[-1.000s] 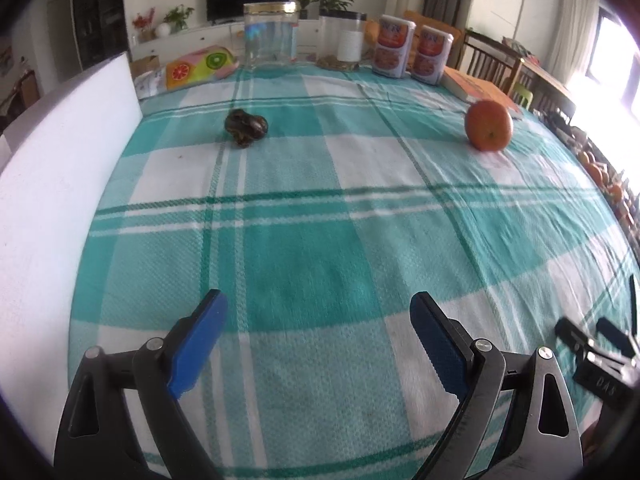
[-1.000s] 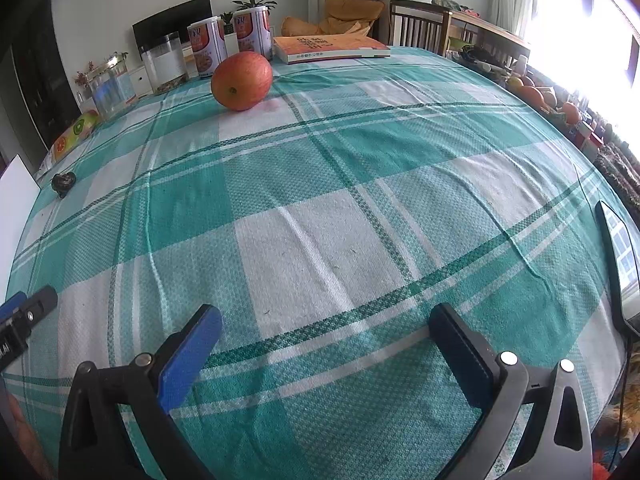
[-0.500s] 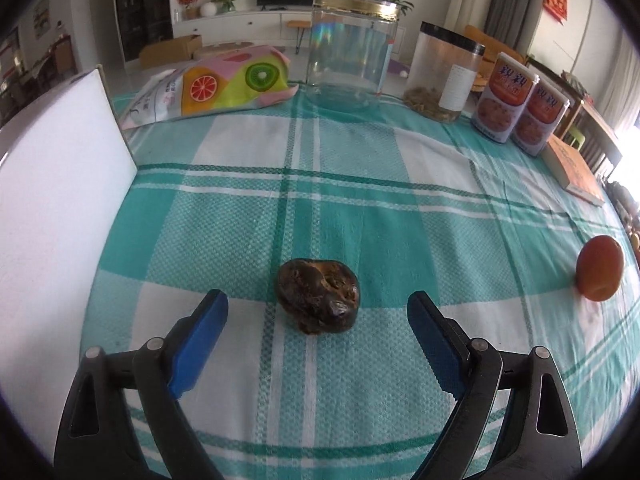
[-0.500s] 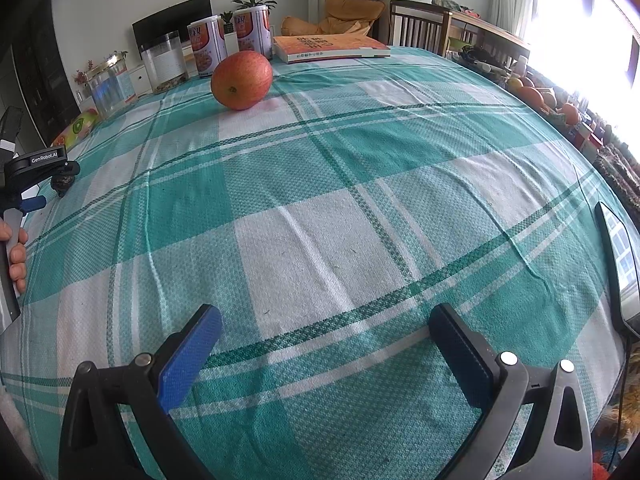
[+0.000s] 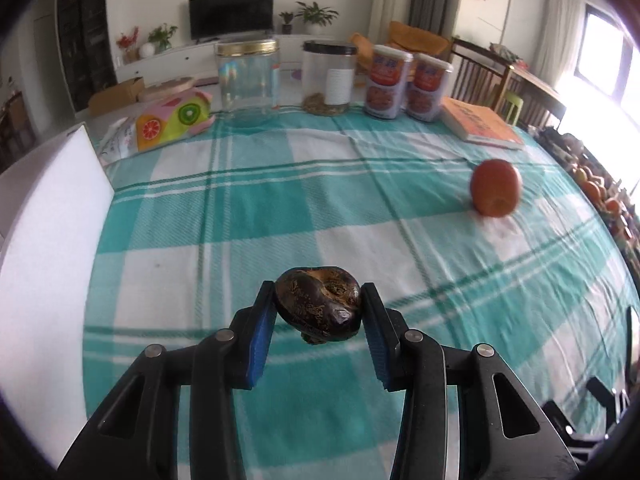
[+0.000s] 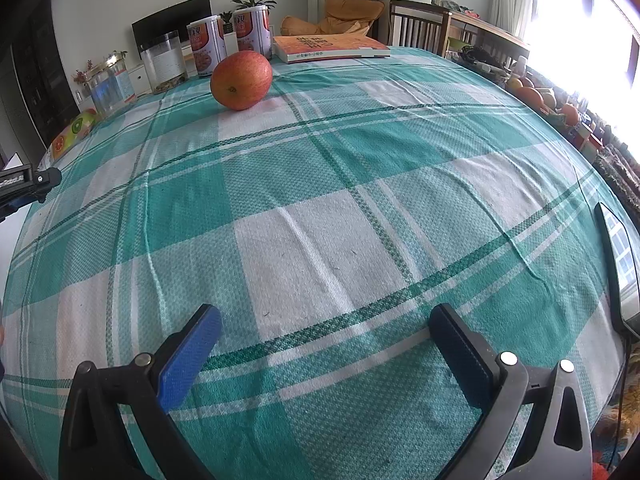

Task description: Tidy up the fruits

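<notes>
- The left gripper [image 5: 319, 312] is clenched on a dark, wrinkled brown fruit [image 5: 320, 304], held between its blue pads at lower centre of the left wrist view. The fruit appears lifted off the teal-and-white checked tablecloth [image 5: 248, 208], though the height is hard to judge.
- The right gripper [image 6: 324, 340] is released, jaws wide apart over bare cloth at the bottom of the right wrist view, grasping nothing.
- A red-orange apple [image 6: 241, 79] sits on the cloth in the upper left of the right wrist view, well apart from both grippers and near the two cans [image 6: 230, 42] behind it.
- By my reading the task is at an early stage: one fruit is picked up but not yet set down, and the apple is untouched.
- No bowl or tray for the fruit is visible, so I cannot tell the destination.
</notes>
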Tool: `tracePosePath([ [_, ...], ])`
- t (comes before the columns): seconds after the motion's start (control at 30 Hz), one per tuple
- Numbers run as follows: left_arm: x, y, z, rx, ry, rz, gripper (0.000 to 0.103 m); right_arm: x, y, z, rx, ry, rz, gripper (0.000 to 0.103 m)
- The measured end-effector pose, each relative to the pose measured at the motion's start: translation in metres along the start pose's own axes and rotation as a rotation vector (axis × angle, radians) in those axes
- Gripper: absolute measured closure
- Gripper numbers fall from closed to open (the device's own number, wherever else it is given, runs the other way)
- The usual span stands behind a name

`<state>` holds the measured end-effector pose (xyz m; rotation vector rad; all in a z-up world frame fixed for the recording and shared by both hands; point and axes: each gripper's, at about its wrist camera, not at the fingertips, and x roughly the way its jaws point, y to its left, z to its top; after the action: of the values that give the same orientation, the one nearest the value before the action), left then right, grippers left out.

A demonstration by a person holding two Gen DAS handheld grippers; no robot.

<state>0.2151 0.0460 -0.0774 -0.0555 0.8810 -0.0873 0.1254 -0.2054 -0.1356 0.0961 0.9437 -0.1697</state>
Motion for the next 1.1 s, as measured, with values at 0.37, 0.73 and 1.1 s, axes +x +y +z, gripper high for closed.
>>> tracePosePath([
  [0.37,-0.002,-0.032,-0.069,0.062,0.079,-0.013,0.054,0.000,0.000,0.000,0.000,0.000,-0.001,0.000],
  [0.73,0.004,-0.033,-0.077,0.083,0.039,0.059,0.012,0.000,0.000,0.000,0.000,-0.001,0.000,0.000],
  [1.1,0.004,-0.033,-0.077,0.082,0.038,0.062,0.011,0.001,-0.012,0.018,0.024,0.034,0.162,0.000],
])
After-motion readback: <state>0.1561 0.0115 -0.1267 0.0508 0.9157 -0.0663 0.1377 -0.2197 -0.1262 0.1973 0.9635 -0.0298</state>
